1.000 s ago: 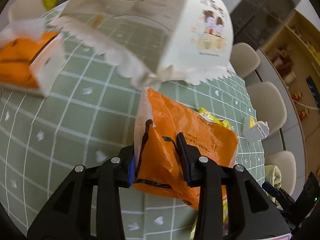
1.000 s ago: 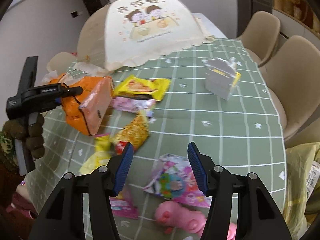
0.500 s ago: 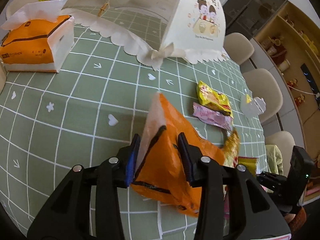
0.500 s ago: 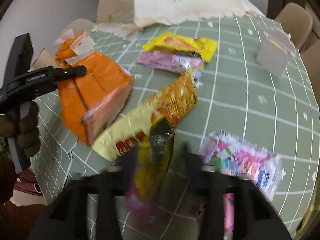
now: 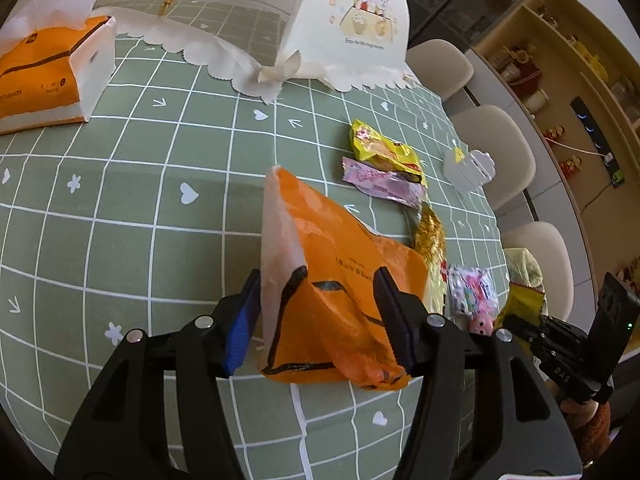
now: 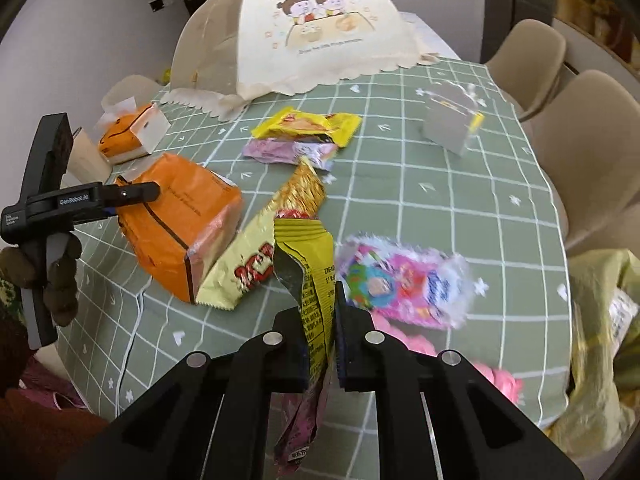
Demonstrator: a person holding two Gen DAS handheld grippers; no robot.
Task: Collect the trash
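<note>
Right gripper: fingers pressed together on a yellow-green wrapper, held upright above the green checked tablecloth. Left gripper: fingers set wide, clamped on either side of an orange bag, which is lifted and tilted. Remaining wrappers lie between the two: gold packet, pink packet, yellow packet.
</note>
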